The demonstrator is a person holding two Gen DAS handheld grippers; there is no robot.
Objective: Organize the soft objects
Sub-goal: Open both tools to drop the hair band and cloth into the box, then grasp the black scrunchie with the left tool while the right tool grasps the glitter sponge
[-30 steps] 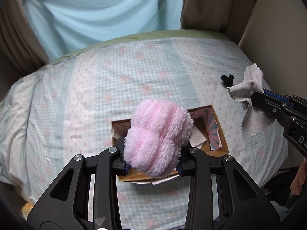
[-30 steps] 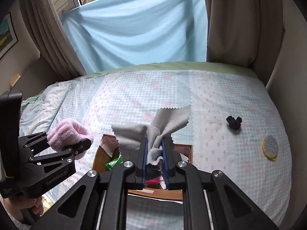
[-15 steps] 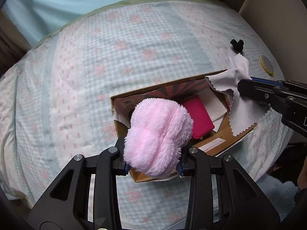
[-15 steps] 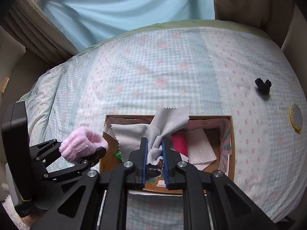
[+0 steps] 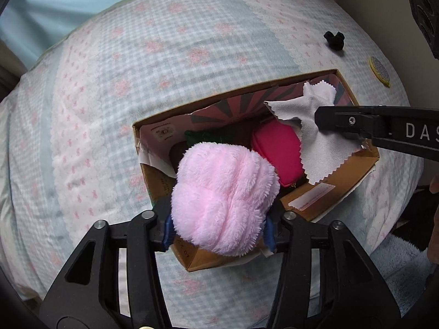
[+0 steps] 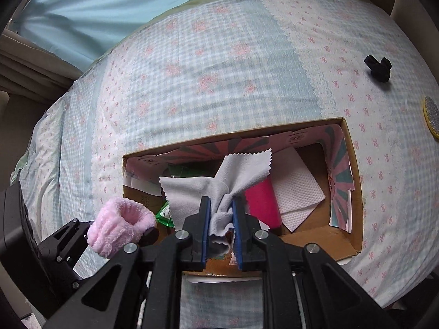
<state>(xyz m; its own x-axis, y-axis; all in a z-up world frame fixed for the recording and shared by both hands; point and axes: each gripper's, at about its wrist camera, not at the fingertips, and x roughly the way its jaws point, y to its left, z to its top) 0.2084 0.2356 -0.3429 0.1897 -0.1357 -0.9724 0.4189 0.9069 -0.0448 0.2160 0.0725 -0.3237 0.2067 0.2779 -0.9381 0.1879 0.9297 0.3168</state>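
Observation:
My left gripper (image 5: 216, 227) is shut on a fluffy pink wristband (image 5: 223, 197) and holds it over the near left part of an open cardboard box (image 5: 343, 189). The wristband (image 6: 120, 224) also shows at the lower left of the right wrist view. My right gripper (image 6: 221, 213) is shut on a grey pinked-edge cloth (image 6: 216, 189) and holds it over the box (image 6: 354, 170); the cloth (image 5: 315, 137) hangs over the box's right half. Inside lie a magenta pouch (image 5: 277, 153), a white napkin (image 6: 296, 192) and a green packet (image 6: 164, 213).
The box sits on a bed with a checked blue and pink floral cover (image 5: 137, 68). A black hair tie (image 6: 378, 68) and a round yellow-rimmed grey pad (image 6: 432, 118) lie on the cover to the right of the box. A blue curtain (image 6: 109, 2) hangs behind.
Both grippers have moved forward and down over the box with their loads. The box now fills more of each view, and the grey cloth hangs inside its rim.

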